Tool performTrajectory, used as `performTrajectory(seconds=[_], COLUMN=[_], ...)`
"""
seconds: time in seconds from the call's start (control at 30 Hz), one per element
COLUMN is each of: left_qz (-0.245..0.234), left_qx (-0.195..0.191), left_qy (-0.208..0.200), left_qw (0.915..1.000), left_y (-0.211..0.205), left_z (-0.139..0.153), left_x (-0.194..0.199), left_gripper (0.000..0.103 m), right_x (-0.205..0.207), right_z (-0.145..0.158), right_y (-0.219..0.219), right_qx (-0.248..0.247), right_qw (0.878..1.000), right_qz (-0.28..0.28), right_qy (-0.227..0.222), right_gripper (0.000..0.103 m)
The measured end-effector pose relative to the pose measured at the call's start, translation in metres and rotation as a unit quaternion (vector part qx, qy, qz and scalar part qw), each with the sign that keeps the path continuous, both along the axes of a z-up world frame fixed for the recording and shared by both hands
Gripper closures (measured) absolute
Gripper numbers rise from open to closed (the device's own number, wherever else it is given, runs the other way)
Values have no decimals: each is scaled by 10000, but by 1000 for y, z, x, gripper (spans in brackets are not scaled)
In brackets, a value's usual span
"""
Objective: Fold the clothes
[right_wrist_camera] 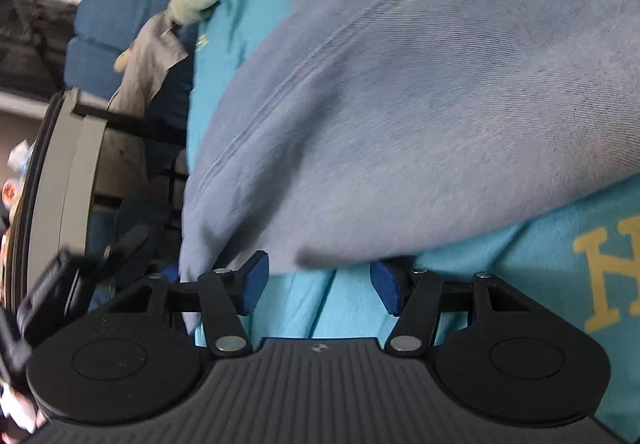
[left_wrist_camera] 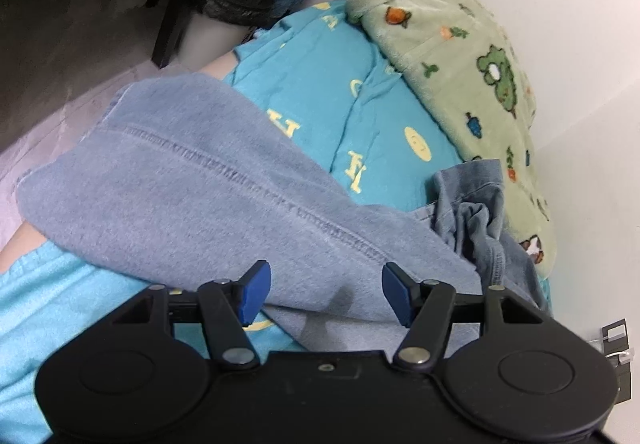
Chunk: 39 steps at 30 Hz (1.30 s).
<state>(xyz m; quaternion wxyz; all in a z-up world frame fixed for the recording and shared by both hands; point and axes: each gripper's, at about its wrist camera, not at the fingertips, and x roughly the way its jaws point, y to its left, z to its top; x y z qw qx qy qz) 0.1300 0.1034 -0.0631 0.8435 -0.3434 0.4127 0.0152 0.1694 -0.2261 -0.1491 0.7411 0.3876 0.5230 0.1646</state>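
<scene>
Grey-blue sweatshirt (left_wrist_camera: 192, 180) lies spread over the turquoise sheet (left_wrist_camera: 320, 84) on the bed. Left gripper (left_wrist_camera: 326, 294) hovers half open, empty, above its near edge. Right gripper (right_wrist_camera: 318, 286) stands half open over the sheet, gripping nothing.

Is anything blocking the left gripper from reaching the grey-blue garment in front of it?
Nothing visible does. The left gripper has its jaws apart, and the grey-blue garment lies directly ahead of it on the turquoise sheet, uncovered on the near side.

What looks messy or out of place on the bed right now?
The grey-blue garment lies skewed across the turquoise sheet, one end bunched against the green fleece blanket. It is not yet folded flat. Nothing looks spilled or damaged.
</scene>
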Motion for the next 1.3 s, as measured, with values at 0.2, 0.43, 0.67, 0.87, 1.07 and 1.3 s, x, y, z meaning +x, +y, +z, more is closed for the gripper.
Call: performTrajectory(seconds=[0.2, 0.43, 0.67, 0.87, 1.07, 1.3], left_qz=[343, 740, 1192, 1678, 2115, 2693], left_qx=[-736, -906, -1016, -978, -995, -819], left_qy=[337, 562, 654, 599, 685, 617], left_qw=[9961, 9915, 9855, 9791, 9699, 9576], left_y=[13, 24, 36, 50, 58, 75], left_z=[-19, -26, -31, -28, -35, -36], left_x=[-6, -11, -23, -32, -33, -32], left_gripper=[44, 44, 44, 44, 46, 74], right_x=[-10, -18, -28, -17, -18, -30], right_z=[0, 27, 56, 40, 30, 32], right_y=[-10, -24, -40, -38, -41, -37], right_qx=[162, 127, 65, -322, -242, -95], right_qw=[9991, 9954, 9851, 9925, 9947, 9951], right_qz=[-336, -431, -866, -849, -872, -676], right_qy=[-203, -849, -1486, -822, -488, -713], right_gripper=[78, 101, 101, 101, 101, 101])
